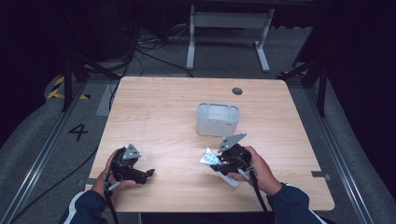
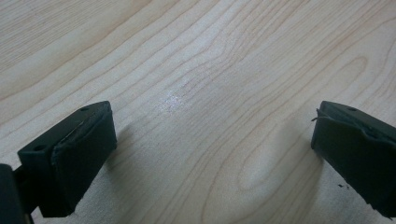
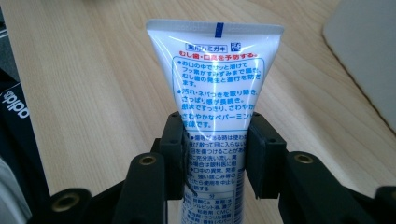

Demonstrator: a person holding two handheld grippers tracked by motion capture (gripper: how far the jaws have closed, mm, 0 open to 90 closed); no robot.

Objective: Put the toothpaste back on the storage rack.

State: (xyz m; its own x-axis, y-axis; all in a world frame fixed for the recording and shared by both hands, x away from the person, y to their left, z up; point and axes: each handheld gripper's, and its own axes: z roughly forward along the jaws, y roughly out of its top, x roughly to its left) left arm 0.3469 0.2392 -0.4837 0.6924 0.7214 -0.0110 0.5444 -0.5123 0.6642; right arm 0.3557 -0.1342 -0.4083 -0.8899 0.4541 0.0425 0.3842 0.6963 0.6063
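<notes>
1. We hold the toothpaste tube (image 3: 215,93) in our right tongs (image 3: 215,158). The two black pads press its printed sides about midway along its length, so the jaws stand narrow, clamped on the tube.

2. The tube's long axis runs straight out along the tongs. Its flat crimped end, with the small blue mark, points away from us, while the lower part passes down between the jaws toward the bottom of the right gripper view.

3. In the high view, the right tongs (image 1: 215,161) sit at the near right of the bench (image 1: 154,112), with the tube (image 1: 208,156) sticking out to the left and a little forward.

4. The relation that matters next: the grey open bin (image 1: 217,119) lies just beyond the right tongs, forward and slightly to the right of the tube's tip, near but apart. The right hand (image 1: 256,170) is far the nearer one to it. We judge a short forward carry would bring the tube over the rim.

5. The right hand wraps the gripper body from behind, forearm coming in from the near right edge.

6. Our left tongs (image 2: 210,154) stand wide, with bare wood between the pads. In the high view the left tongs (image 1: 148,173) rest low over the near left of the bench, pointing right, well apart from the bin.
</notes>
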